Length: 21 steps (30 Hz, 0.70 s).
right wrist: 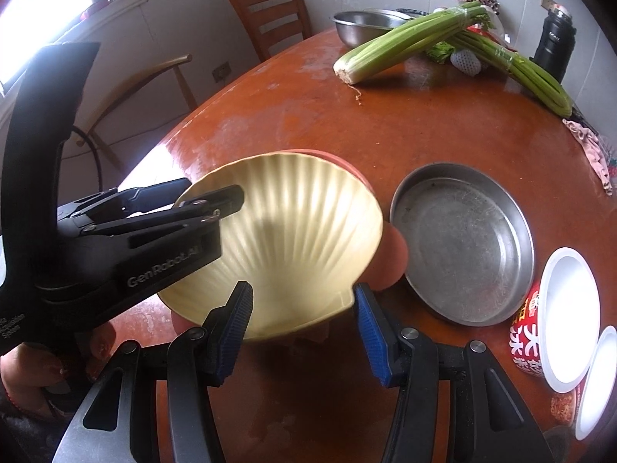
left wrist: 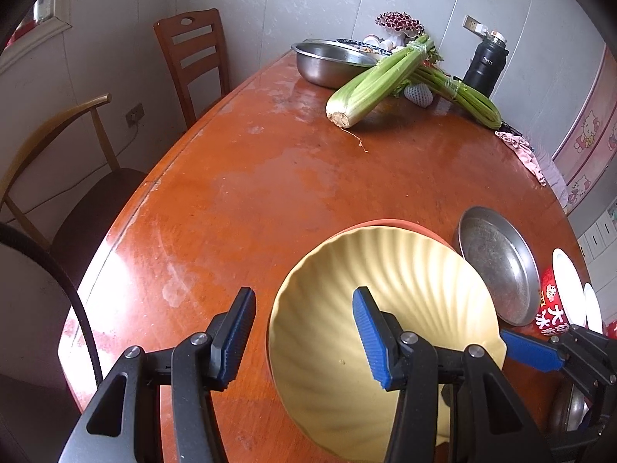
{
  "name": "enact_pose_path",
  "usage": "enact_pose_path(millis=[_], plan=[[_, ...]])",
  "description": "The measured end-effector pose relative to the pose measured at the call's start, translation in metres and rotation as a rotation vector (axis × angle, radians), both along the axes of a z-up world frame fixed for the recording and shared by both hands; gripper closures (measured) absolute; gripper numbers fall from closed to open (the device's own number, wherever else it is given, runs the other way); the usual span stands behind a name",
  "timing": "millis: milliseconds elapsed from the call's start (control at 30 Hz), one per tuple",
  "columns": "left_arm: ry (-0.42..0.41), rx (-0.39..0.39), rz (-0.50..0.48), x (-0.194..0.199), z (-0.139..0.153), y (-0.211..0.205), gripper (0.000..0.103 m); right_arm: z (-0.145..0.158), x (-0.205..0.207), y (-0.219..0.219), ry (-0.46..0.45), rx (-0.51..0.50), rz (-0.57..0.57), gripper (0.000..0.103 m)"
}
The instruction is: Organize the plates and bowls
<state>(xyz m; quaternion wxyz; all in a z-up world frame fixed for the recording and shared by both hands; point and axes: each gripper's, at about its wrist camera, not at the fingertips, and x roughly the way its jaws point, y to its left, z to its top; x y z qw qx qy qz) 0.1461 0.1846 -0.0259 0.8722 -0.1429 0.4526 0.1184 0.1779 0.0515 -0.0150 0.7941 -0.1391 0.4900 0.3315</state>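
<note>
Shell plate [left wrist: 389, 308] on worn wooden table [left wrist: 239, 177]; left claw [left wrist: 304, 337], right claw [right wrist: 302, 333] spread.

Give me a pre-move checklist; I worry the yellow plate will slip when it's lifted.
1. Left tongs astride the yellow plate rim: ok.
2. Left tongs shut on it: not ok, open.
3. Right tongs lined up at its near edge: ok, open.
4. Yellow plate sitting flat on the red plate: cannot tell.
5. Pan apart from the yellow plate: ok.
</note>
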Motion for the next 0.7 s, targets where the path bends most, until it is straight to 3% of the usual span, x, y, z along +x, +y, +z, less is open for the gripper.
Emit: enact_pose_path(millis=[700], plan=[[-0.092, 0.051, -0.003, -0.033, 0.048, -0.023, 0.04, 0.053, -0.016, -0.033, -0.129, 0.101, -0.063, 0.046]])
